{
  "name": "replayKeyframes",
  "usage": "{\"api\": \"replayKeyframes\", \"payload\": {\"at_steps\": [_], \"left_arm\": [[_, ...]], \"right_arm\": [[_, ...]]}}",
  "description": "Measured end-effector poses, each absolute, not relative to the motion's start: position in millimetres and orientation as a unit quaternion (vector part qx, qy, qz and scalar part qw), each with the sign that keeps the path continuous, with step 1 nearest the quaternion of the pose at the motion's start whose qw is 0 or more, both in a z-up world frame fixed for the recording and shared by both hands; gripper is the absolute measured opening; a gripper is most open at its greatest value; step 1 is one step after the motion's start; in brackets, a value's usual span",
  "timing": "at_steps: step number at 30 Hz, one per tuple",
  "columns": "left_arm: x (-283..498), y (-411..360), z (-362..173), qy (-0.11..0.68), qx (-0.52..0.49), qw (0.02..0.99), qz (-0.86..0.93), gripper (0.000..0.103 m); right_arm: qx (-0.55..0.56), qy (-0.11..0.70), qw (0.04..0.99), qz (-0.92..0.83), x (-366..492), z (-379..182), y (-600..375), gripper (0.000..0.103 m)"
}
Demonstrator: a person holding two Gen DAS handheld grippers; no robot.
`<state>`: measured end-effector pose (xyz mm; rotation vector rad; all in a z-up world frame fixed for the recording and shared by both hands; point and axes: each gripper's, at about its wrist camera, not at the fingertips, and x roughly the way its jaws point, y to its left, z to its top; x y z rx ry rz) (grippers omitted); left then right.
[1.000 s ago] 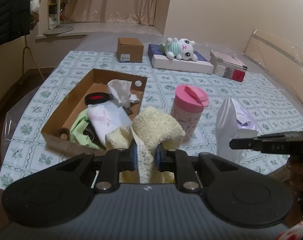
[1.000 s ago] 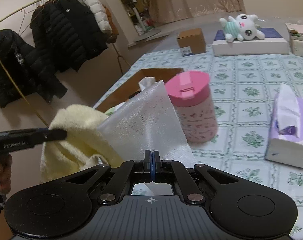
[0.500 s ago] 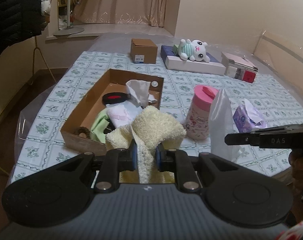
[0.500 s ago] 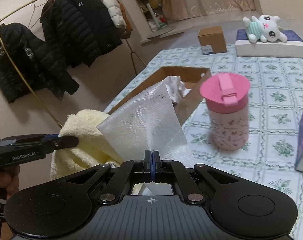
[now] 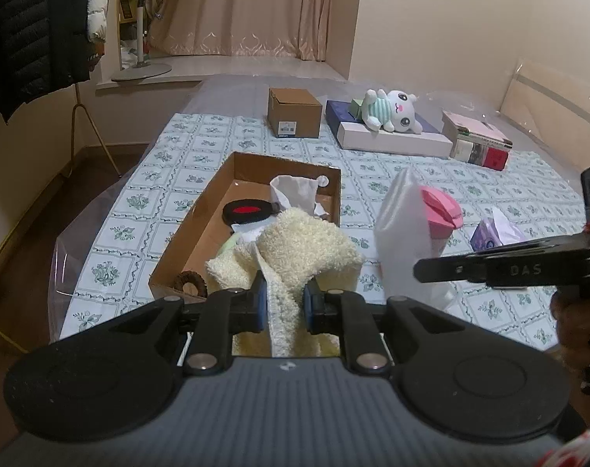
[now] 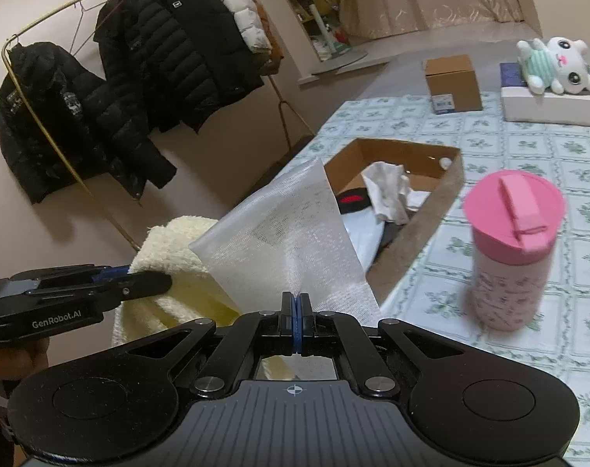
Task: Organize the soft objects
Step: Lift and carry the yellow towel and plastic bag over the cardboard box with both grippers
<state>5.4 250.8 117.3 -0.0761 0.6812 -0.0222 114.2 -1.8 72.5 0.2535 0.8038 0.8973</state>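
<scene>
My left gripper is shut on a fluffy cream towel, held in the air before the near end of the table. The towel also shows in the right wrist view, with the left gripper beside it. My right gripper is shut on a white mesh cloth, held up beside the towel; the cloth also shows in the left wrist view. An open cardboard box on the table holds white cloths, a black and red item and a green cloth.
A pink-lidded cup and a purple tissue pack stand right of the box. At the far end are a small brown carton, a plush toy on a flat box, and books. A coat rack stands left.
Both grippers have pulled back and up from the table with their cloths still held. The box and cup now look farther away.
</scene>
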Motion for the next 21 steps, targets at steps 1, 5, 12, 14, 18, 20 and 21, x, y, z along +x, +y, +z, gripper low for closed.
{"api": "replayKeyframes", "payload": {"at_steps": [1, 5, 12, 14, 18, 20, 21], "left_arm": [[6, 253, 118, 0.333, -0.038, 0.942, -0.011, 0.015], [8, 262, 124, 0.331, -0.04, 0.943, -0.01, 0.015], [20, 283, 141, 0.317, -0.034, 0.948, -0.002, 0.015], [25, 290, 148, 0.312, -0.033, 0.949, 0.001, 0.015], [37, 301, 159, 0.305, -0.023, 0.952, 0.01, 0.015], [45, 304, 164, 0.301, -0.016, 0.953, 0.013, 0.015], [48, 306, 165, 0.299, -0.014, 0.954, 0.013, 0.015]], "right_arm": [[0.121, 0.377, 0.815, 0.423, 115, 73, 2, 0.0], [0.132, 0.376, 0.812, 0.426, 121, 75, 14, 0.0], [0.158, 0.378, 0.806, 0.427, 141, 78, 31, 0.0], [0.162, 0.375, 0.806, 0.427, 148, 81, 37, 0.0], [0.178, 0.367, 0.806, 0.428, 163, 89, 48, 0.0], [0.183, 0.361, 0.808, 0.428, 170, 94, 53, 0.0], [0.184, 0.358, 0.809, 0.428, 173, 96, 54, 0.0]]}}
